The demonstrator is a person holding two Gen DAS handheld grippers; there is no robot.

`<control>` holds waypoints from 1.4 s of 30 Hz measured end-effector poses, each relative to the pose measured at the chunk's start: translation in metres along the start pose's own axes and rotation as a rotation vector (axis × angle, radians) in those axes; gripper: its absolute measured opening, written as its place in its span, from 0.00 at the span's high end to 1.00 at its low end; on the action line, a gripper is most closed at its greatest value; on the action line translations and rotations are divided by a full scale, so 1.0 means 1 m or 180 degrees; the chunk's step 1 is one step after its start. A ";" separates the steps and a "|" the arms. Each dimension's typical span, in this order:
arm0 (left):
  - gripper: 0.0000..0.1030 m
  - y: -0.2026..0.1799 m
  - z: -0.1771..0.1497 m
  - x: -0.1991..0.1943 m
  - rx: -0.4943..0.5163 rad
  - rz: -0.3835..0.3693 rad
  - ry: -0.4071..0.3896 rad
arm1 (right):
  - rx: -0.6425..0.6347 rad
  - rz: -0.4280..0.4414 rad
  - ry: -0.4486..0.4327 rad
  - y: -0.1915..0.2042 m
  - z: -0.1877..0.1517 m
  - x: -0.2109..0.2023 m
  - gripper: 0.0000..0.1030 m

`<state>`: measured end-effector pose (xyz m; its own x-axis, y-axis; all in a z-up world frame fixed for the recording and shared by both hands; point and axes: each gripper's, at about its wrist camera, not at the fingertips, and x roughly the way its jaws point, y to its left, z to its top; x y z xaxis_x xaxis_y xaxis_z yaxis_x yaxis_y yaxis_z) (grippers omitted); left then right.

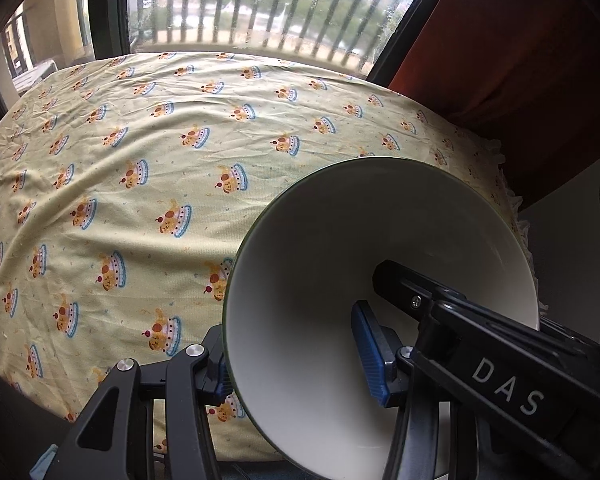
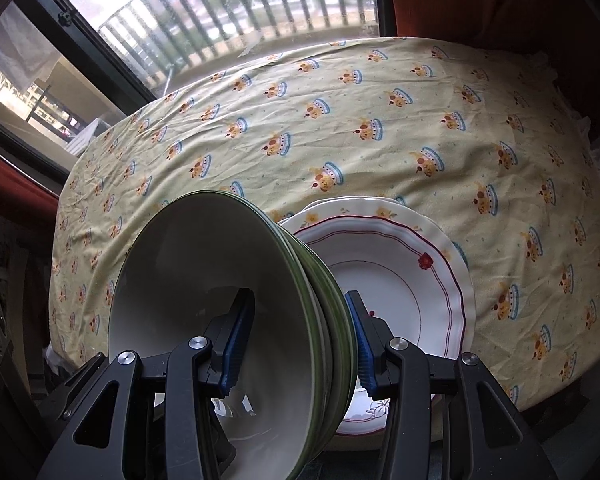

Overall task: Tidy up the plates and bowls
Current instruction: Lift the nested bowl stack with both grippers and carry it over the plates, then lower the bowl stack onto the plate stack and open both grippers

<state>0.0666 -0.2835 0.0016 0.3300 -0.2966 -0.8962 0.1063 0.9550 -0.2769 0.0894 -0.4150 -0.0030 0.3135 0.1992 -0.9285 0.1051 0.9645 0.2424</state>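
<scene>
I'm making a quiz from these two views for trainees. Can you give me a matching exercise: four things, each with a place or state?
Things:
1. bowl stack
2. floral plates
3. tablecloth
4. window railing

Places or states:
A. covers the table
B. outside the glass
C. lying on the cloth
D. its wall clamped in the right claw

Pairs: 1-D, 2-C, 3-A, 4-B
</scene>
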 end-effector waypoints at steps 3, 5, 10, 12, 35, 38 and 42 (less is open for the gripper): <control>0.52 -0.011 -0.001 0.007 -0.0003 -0.0038 0.0000 | -0.0010 -0.0037 -0.0007 -0.013 0.001 -0.001 0.52; 0.52 -0.017 -0.003 0.013 -0.0028 -0.0052 0.0011 | -0.0025 -0.0074 0.0003 -0.020 0.002 0.000 0.52; 0.52 -0.027 -0.008 0.026 -0.0129 -0.0068 0.0070 | -0.0085 -0.0126 0.0088 -0.037 0.003 0.007 0.52; 0.52 -0.031 -0.008 0.030 -0.0148 -0.0065 0.0093 | -0.0110 -0.0137 0.0119 -0.042 0.003 0.009 0.52; 0.54 -0.048 -0.006 0.048 -0.0079 0.0375 0.0116 | -0.0172 0.0122 0.0335 -0.065 0.012 0.035 0.52; 0.53 -0.052 -0.009 0.049 -0.0036 0.0428 0.0075 | -0.0134 0.0196 0.0315 -0.070 0.009 0.036 0.52; 0.52 -0.054 -0.011 0.049 0.0061 0.0450 0.0006 | -0.0098 0.0251 0.0260 -0.075 0.005 0.034 0.53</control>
<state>0.0668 -0.3499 -0.0314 0.3411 -0.1589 -0.9265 0.0769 0.9870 -0.1410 0.0971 -0.4816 -0.0507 0.2416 0.2868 -0.9270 0.0538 0.9499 0.3079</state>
